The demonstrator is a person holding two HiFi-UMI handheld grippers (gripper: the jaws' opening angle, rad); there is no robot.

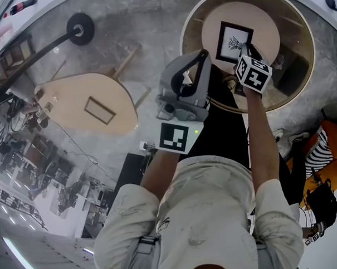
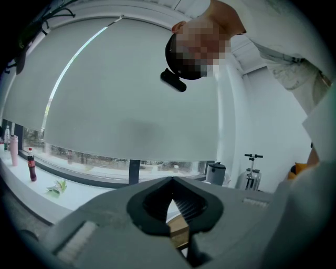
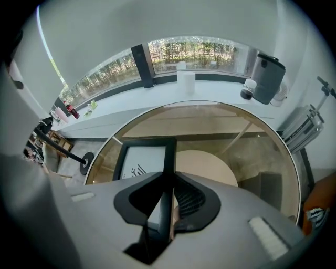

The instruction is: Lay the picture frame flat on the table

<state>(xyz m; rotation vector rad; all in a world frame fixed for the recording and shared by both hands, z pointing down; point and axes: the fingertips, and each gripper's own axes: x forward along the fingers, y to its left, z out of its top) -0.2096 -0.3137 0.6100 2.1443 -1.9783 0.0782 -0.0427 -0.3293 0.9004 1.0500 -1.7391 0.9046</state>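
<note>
Above round glass table [image 1: 289, 36], right claw [image 3: 169, 202] grips frame [image 3: 142, 160].

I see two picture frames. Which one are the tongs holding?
The black frame over the round glass table: the right tongs pinch its edge. The brown frame lies alone on the wooden table.

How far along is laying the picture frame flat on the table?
Done: the right tool grips the picture frame by its side edge. In hand: the frame is held over the round glass table. Left: settling it flat on the glass and letting go.
</note>
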